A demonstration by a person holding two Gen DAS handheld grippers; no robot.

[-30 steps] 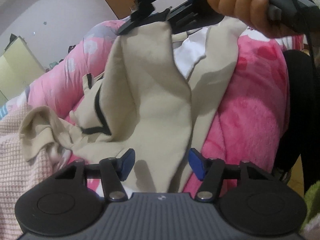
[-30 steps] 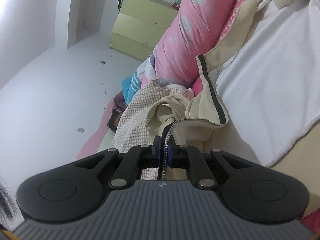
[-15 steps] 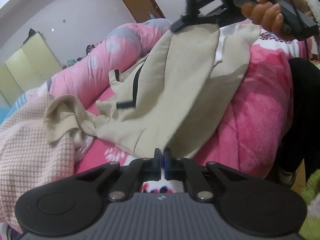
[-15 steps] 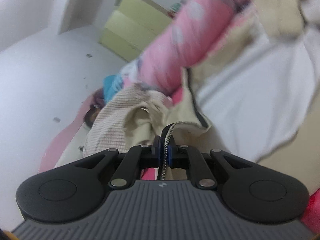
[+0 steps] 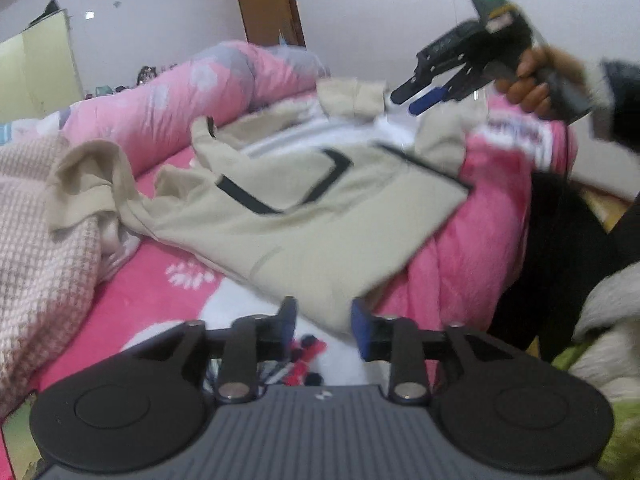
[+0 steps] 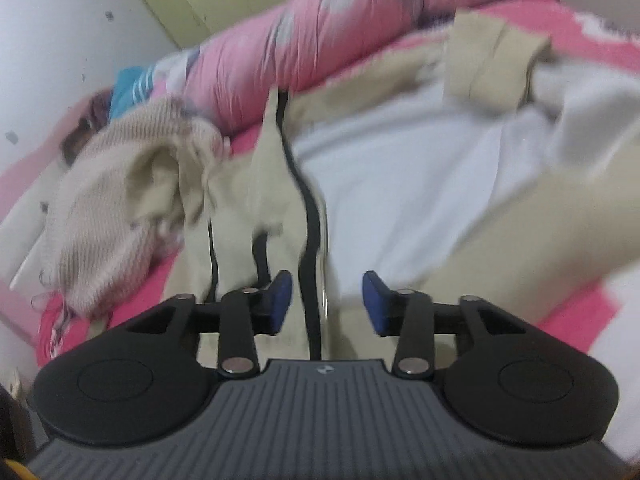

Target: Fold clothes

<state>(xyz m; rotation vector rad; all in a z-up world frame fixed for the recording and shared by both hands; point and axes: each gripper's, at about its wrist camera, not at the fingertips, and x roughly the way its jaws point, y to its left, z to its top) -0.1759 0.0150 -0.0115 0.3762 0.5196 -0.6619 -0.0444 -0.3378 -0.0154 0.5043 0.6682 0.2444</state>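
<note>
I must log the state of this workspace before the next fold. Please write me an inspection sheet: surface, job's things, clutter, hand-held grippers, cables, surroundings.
Surface: bed under a pink blanket; rolled pink quilt along the far side.
Job's things: beige jacket with black trim, lying spread on the blanket, white lining showing; one sleeve bunched at the left.
Clutter: pink knitted garment beside the sleeve.
Grippers: left hand-held gripper open, jacket hem between the jaws; right hand-held gripper open above the zipper edge, holding nothing.
Cables: nothing seen.
Surroundings: yellow-green cabinet, wooden door frame, white walls; the person's dark clothing at the right.
</note>
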